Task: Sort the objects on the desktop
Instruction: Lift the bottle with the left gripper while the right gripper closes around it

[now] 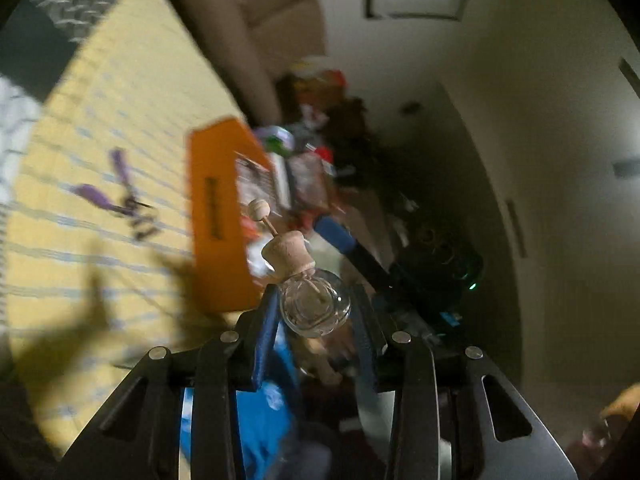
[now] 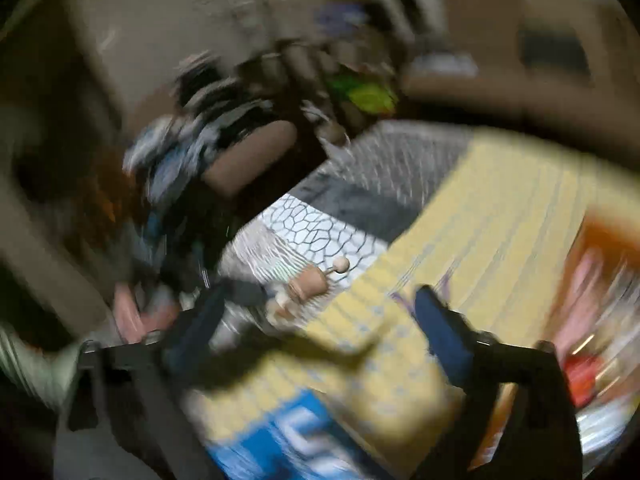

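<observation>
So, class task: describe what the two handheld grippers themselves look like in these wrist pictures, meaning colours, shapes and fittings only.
The left gripper has a black frame of angular struts with slotted cut-outs and round silver pivot pins. Its two fingers are flat blue bars. The right gripper, heavily blurred, shows the same black frame and dark blue fingers. No cables, markings or sleeves can be made out.

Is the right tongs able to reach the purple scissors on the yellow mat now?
Probably yes: the right tongs stand open and empty, and the purple scissors lie uncovered on the yellow mat.
</observation>
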Motion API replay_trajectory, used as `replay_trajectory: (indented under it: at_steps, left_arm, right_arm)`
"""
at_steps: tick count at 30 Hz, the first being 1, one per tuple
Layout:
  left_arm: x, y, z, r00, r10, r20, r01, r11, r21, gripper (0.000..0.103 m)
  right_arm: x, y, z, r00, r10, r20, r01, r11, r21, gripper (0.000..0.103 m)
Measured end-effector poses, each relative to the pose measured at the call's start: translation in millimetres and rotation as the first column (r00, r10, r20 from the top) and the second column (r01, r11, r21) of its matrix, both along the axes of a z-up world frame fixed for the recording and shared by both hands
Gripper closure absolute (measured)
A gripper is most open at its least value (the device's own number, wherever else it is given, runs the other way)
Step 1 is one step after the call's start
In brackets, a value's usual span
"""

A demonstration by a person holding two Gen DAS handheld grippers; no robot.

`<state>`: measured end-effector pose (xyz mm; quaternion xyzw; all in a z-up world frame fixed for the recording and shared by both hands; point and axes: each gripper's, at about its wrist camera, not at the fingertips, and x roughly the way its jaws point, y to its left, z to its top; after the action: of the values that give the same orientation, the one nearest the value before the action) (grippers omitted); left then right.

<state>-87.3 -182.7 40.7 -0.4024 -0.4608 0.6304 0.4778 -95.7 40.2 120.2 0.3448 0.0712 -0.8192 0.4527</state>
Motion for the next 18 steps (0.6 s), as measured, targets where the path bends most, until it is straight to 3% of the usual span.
replay_trajectory:
  at_steps: [3,6,9,18]
  left_arm:
    - [9,14,16,0.998,-0.059,-0.032,0.060,0.997,0.038,0.067]
    - [22,30,33,0.991,-0.109,-0.073,0.114,0.991,0.071,0.067]
    - [32,42,47,0.982,-0.153,-0.111,0.163,0.983,0.087,0.067]
    - [42,46,61,0.968,-0.206,-0.144,0.227,0.962,0.149,0.068]
  right_arm:
    - [31,4,23,0.990,0.094,-0.102,-0.090,0.995,0.045,0.002]
    - [50,-5,32,0.974,0.183,-0.137,-0.170,0.980,0.105,0.002]
    - [59,-6,33,0.963,0.209,-0.172,-0.182,0.970,0.163,0.002]
    - [62,13,49,0.961,0.248,-0.126,-0.244,0.969,0.042,0.005]
